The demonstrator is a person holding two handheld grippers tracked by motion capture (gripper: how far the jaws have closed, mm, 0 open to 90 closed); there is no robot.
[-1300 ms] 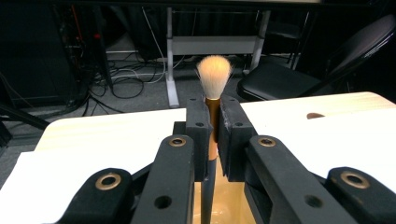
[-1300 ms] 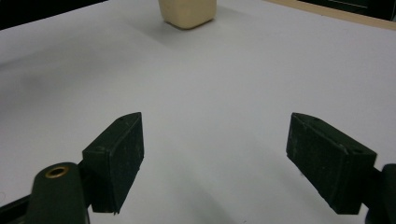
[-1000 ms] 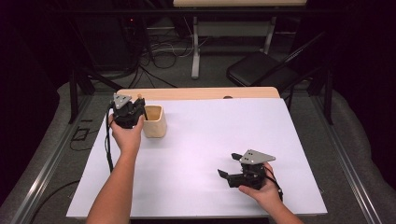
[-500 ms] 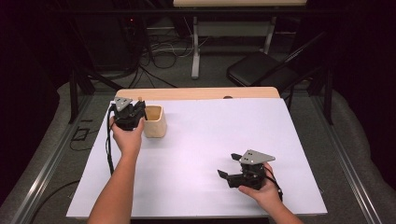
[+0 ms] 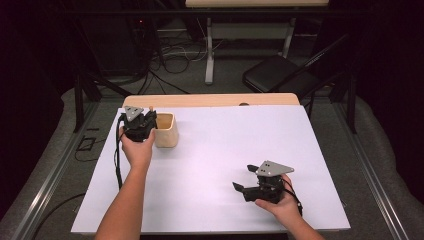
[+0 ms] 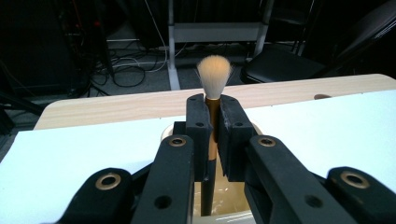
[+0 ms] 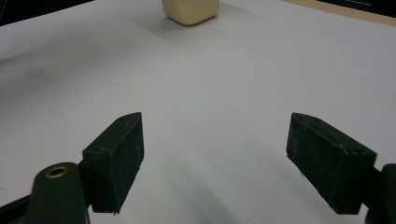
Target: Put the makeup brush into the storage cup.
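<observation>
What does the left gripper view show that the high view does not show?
The left gripper view alone gives the brush clearly: cream bristles upward, gold collar clamped between the left gripper's pads, dark handle reaching down into the cream cup. The high view alone gives the right gripper, jaws open, resting low near the table's front edge, both forearms, and a chair behind the table. Both share the cup, the white table surface and the wooden strip at the far edge.

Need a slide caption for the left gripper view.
Left gripper shut on an upright brush, its handle reaching down into the cream cup on the white table.
</observation>
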